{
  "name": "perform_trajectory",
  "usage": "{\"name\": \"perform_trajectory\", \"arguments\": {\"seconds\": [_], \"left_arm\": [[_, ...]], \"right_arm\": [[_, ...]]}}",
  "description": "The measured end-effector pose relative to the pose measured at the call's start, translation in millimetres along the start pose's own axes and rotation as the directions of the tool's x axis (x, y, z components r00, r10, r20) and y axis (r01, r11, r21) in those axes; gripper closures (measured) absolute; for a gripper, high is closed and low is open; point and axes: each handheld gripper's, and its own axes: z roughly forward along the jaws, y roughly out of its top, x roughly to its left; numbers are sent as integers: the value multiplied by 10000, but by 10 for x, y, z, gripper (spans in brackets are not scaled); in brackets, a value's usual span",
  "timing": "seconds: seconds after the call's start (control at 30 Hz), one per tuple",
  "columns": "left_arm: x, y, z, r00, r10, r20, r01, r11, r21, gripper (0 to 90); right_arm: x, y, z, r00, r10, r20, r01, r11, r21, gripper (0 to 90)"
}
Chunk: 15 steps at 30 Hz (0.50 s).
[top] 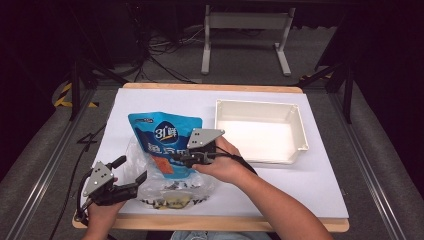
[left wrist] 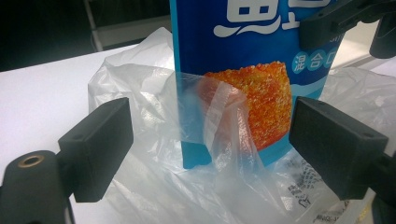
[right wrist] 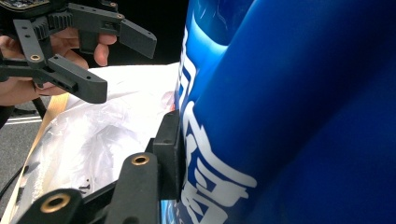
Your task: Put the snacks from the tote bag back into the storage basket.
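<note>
Landmark: the blue snack pouch (top: 165, 142), standing partly inside a clear plastic bag (top: 165, 187) on the white table sheet (top: 310, 185), near the person's edge.

Right hand (top: 225, 165): the forearm comes in from the bottom of the high view and slants up-left toward the pouch. The hand wraps the right gripper (top: 186, 159) from behind, with the grey plate on top level with the pouch's right edge. The gripper points left, across the pouch.

Right jaws: closed down on the pouch. In the right gripper view one black pad (right wrist: 169, 154) lies flat against the blue foil beside the white lettering. The other pad is hidden behind the pouch, so contact on that side is probably there but I cannot see it. The pouch is pinched at its right side, about mid-height.

Left hand (top: 102, 212): low and left of the pouch, at the table's near edge, wrist bent slightly, gripper aimed right and up toward the bag.

Left gripper (top: 131, 172): jaws spread wide, nothing gripped. In the left gripper view the two pads (left wrist: 95, 144) stand well apart either side of the pouch's lower corner and the crumpled bag film, touching neither.

White tray (top: 300, 132): right of the pouch, apart from it.
</note>
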Motion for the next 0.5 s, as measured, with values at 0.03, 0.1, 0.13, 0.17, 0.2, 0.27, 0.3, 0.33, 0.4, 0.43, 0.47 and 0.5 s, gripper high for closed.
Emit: {"name": "perform_trajectory", "arguments": {"seconds": [0.03, 0.1, 0.13, 0.17, 0.2, 0.27, 0.3, 0.33, 0.4, 0.43, 0.47, 0.5], "left_arm": [[0, -1, 1, 10000, -4, 2, 4, 10000, 0, 144], [1, -2, 4, 10000, -30, 8, 30, 10000, -1, 144], [2, -3, 4, 10000, -50, 21, 50, 10000, -11, 144], [0, -3, 3, 10000, -81, 13, 81, 10000, -15, 144], [3, -2, 1, 10000, -44, -4, 44, 10000, -37, 144], [6, -2, -3, 10000, -60, 41, 60, 10000, -70, 145], [6, -1, -3, 10000, -73, 24, 74, 9999, -82, 145], [7, -1, -4, 10000, -69, 26, 70, 9999, -92, 145], [7, 0, -4, 10000, -73, 33, 74, 9999, -100, 145], [7, 0, -4, 10000, -73, 33, 74, 9999, -100, 145], [5, 0, -5, 10000, -92, 34, 93, 9999, -98, 145], [4, 1, -6, 10000, -75, 25, 75, 9999, -126, 146]], "right_arm": [[1, 1, 1, 10000, -7, 8, 7, 10000, 1, 590], [2, 1, 1, 10000, -24, 15, 24, 10000, -1, 590], [1, 0, 0, 10000, -8, 13, 8, 10000, -2, 590], [5, -2, 0, 10000, 34, 37, -33, 10000, -31, 590], [8, -3, 0, 10000, 63, 62, -62, 10000, -44, 591], [29, 5, 2, 9999, 107, 135, -106, 9999, -23, 593], [43, 15, 5, 9998, 40, 204, -40, 10000, 16, 595], [50, 21, 8, 9997, 41, 238, -42, 10000, 42, 595], [49, 39, 15, 9997, 57, 258, -59, 9999, 91, 599], [49, 39, 15, 9997, 57, 258, -59, 9999, 91, 599], [47, 47, 19, 9997, 78, 251, -80, 9999, 90, 601], [45, 58, 27, 9997, 58, 239, -60, 10000, 78, 603]]}}
